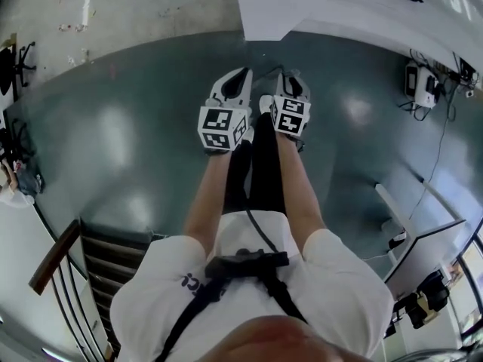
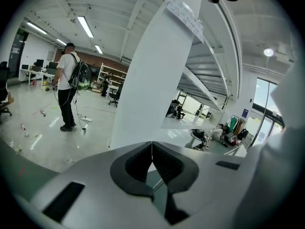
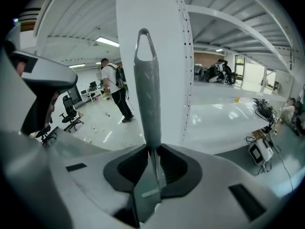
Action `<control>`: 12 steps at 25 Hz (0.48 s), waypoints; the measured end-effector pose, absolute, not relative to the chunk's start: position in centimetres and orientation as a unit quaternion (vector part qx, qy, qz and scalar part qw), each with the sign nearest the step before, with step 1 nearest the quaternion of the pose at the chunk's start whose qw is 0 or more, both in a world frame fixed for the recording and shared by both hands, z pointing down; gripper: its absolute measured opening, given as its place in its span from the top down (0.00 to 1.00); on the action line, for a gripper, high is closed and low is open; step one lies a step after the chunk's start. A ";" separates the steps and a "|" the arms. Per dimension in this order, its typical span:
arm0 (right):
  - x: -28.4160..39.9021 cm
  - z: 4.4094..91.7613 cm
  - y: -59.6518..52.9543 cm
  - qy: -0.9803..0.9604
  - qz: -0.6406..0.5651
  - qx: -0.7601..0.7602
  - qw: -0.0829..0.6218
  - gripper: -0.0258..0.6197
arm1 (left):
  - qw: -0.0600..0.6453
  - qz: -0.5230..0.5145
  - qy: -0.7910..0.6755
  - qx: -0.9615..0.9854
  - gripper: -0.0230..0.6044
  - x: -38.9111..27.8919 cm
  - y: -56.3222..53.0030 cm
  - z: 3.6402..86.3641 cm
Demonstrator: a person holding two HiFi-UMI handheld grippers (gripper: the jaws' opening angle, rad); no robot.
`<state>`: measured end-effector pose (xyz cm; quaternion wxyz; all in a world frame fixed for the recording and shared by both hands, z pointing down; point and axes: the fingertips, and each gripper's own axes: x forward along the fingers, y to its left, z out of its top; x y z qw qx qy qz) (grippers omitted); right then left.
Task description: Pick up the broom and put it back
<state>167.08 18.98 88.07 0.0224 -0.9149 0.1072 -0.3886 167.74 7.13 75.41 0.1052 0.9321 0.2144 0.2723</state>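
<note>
The right gripper (image 3: 152,148) has its 2 jaws clamped on the grey broom handle (image 3: 146,89). The handle's long axis runs straight ahead, with its loop end farthest away. The left gripper (image 2: 152,144) is closed and empty.

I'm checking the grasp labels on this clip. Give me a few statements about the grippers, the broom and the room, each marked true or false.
1. The right gripper is closed on the grey broom handle. True.
2. The left gripper grips the handle too. False: its jaws are together with nothing between them.
3. The handle's far end has an open loop. True.
4. The floor under the grippers is bright red. False: it is dark teal.
5. A person with a backpack stands in the background. True.
</note>
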 end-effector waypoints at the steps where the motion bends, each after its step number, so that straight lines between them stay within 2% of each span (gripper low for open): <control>1: 167.4 89.1 19.1 0.105 -0.395 -0.912 0.023 0.83 | 0.106 0.278 0.213 0.931 0.95 168.0 7.3 76.2; 12: 176.3 94.5 19.1 0.097 -0.386 -0.917 0.033 0.83 | 0.118 0.298 0.191 0.928 0.94 170.7 6.8 80.6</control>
